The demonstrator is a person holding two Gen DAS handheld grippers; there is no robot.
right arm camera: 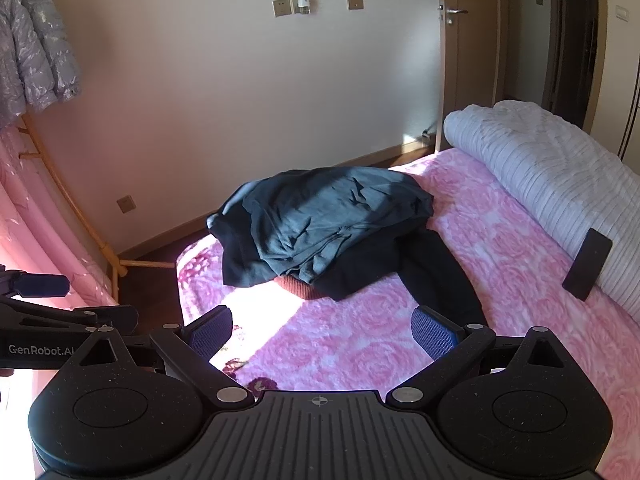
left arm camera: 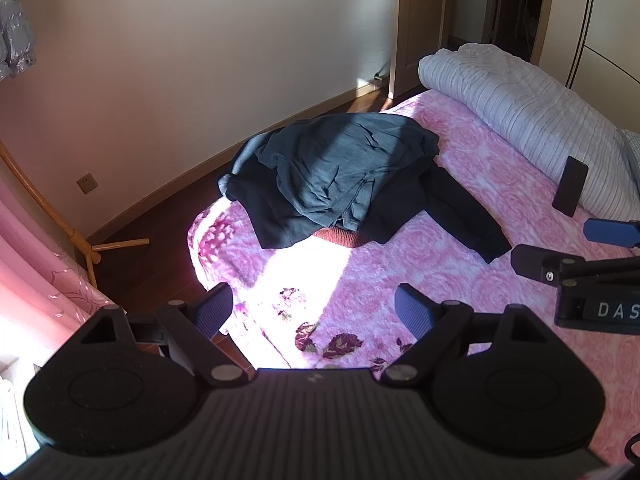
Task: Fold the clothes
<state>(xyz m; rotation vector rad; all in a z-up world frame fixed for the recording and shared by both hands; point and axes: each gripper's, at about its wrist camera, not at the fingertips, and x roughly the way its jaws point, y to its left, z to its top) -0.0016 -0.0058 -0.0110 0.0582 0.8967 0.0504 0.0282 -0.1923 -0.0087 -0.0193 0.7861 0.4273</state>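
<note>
Two grippers: both held above the near end of the bed, neither touching cloth.
Left gripper [left arm camera: 314,308]: black body, blue ribbed pads spread wide with nothing between them — it hangs over the sunlit corner of the pink rose-patterned bedspread [left arm camera: 420,256].
Right gripper [right arm camera: 322,330]: same build, fingers likewise parted and empty (its right pad sits in front of the end of a dark sleeve); it shows in the left wrist view as a black arm with a blue tip at the right edge.
Pile of clothes: a crumpled teal-grey cotton top [left arm camera: 340,168] lies on a black long-sleeved garment [left arm camera: 452,208], with a rust-red knitted piece [left arm camera: 340,237] peeking from under their near edge — all heaped near the bed's left edge, well ahead of both grippers.
Black sleeve: stretches from the pile toward the right gripper.
Farther right: a rolled white striped quilt [right arm camera: 552,176] along the bed's far side, a black rectangular phone-like slab [right arm camera: 588,264] leaning against it.
Surroundings: cream wall, dark wooden floor, open wooden door [right arm camera: 468,52], silver padded jacket [right arm camera: 32,52] hanging on a wooden rack at left.
</note>
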